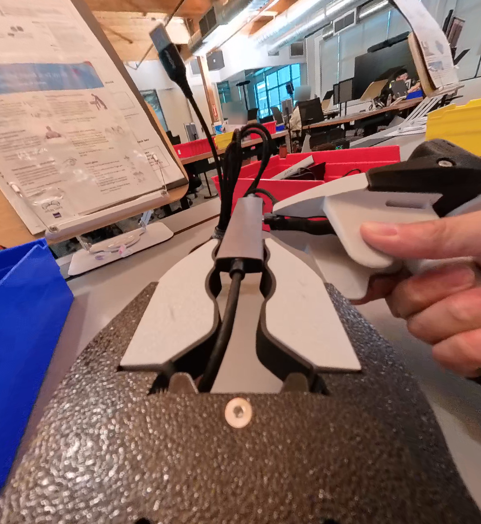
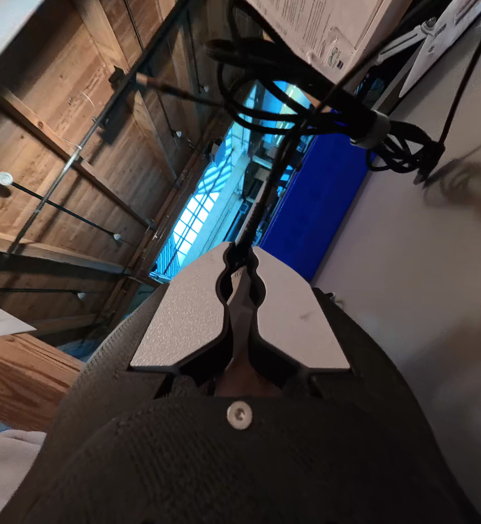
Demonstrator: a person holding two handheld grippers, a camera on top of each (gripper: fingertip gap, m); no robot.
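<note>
My left gripper (image 1: 239, 246) is shut on a grey rectangular hub (image 1: 243, 226), whose black lead (image 1: 225, 320) runs back between the fingers. A tied bundle of black cable (image 1: 242, 158) rises behind the hub, and a loose USB plug (image 1: 167, 54) sticks up from it. My right gripper (image 1: 274, 212) comes in from the right, held by a hand (image 1: 446, 283). It is shut on a black cable plug (image 1: 290, 224) that meets the hub's right side. In the right wrist view the right gripper (image 2: 240, 252) pinches that plug (image 2: 239, 295), and the cable bundle (image 2: 372, 130) hangs beyond.
A blue bin (image 1: 15, 326) stands at the left, also in the right wrist view (image 2: 318, 204). A tilted document stand (image 1: 63, 113) is behind it. A red bin (image 1: 347, 158) and a yellow bin (image 1: 466, 124) stand at the back right on the grey table (image 1: 114, 280). Only a small space, under 4 cm, lies between the two pairs of fingers.
</note>
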